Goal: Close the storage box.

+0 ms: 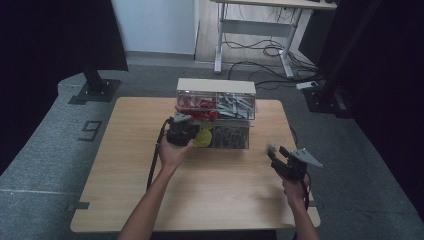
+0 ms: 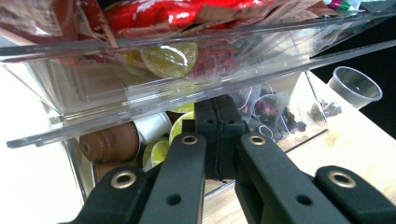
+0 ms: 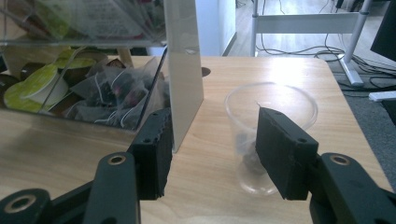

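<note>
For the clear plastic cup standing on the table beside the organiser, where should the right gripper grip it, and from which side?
Grip the clear plastic cup across its wall just below the rim, coming level from the near, open side. It stands upright and tapers downward, and the right gripper already faces it with jaws apart, though they look narrower than the cup.

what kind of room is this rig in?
Likely a lab or office recording space: a plain wooden table on grey carpet, a height-adjustable desk with loose cables behind, dark curtains at both sides.

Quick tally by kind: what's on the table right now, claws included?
Organizer: 1
Clear cup: 1
Claws: 2, the left claw and the right claw
Total: 4
</note>
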A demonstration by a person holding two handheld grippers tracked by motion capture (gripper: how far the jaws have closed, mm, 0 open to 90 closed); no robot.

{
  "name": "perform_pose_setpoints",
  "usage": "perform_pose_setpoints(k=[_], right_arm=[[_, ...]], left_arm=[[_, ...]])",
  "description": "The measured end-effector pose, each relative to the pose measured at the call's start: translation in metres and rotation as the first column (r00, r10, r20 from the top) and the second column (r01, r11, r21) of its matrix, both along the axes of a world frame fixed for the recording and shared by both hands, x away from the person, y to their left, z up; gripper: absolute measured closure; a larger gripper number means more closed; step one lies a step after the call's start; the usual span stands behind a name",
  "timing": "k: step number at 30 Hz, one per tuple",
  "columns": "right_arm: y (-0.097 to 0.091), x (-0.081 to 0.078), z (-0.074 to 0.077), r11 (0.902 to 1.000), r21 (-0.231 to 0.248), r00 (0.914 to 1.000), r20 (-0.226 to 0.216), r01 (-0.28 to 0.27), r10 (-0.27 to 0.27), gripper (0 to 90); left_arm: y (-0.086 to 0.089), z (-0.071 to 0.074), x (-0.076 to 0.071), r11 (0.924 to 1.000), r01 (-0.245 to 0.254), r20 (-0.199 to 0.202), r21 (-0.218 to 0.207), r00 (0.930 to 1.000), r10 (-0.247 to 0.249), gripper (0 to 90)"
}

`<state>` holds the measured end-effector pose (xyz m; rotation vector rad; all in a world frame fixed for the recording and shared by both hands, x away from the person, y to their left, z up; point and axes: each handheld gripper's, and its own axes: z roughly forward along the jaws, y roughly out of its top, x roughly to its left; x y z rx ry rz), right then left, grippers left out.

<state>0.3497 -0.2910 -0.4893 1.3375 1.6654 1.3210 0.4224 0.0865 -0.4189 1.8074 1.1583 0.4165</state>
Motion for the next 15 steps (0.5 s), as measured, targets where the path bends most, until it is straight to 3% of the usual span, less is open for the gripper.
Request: perform_pose_setpoints(k=[15], right_arm=[[0.005,-0.016,-0.019,0.9996,-0.001,0.9993,-0.027,-0.027,0.027,46.5]], left_arm=[[0.002,-0.004,-0.005,1.0000,0.005,-0.005,-0.004,1.0000,-0.005,90.0]])
